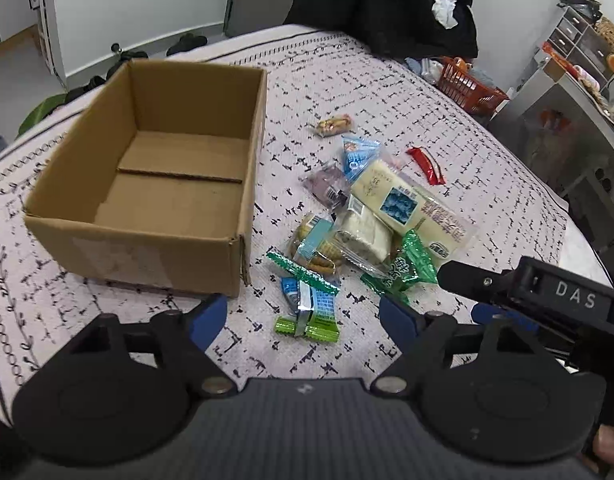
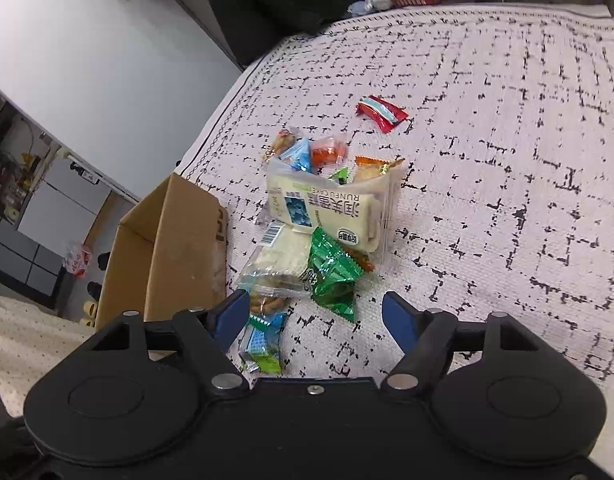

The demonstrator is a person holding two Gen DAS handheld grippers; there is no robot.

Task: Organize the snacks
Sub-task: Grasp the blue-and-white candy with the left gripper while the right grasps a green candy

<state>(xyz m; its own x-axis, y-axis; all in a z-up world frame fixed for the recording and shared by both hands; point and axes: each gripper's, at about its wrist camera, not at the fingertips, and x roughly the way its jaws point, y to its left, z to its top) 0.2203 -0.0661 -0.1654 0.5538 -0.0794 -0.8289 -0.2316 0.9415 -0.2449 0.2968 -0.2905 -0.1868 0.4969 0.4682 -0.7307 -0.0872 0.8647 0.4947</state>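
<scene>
Your left hand-held gripper and right hand-held gripper hover released over the bed; snack packets lie heaped beside the empty cardboard box.

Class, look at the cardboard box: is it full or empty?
Empty. The cardboard box shows only its bare floor in the left wrist view; the snacks lie on the cloth beside it.

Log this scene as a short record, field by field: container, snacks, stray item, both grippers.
container: cardboard box, open top, nothing inside
snacks: snack pile on the patterned bedspread, right of the box
stray item: red packet, apart from the pile
left gripper: open, holding nothing
right gripper: open, holding nothing
</scene>
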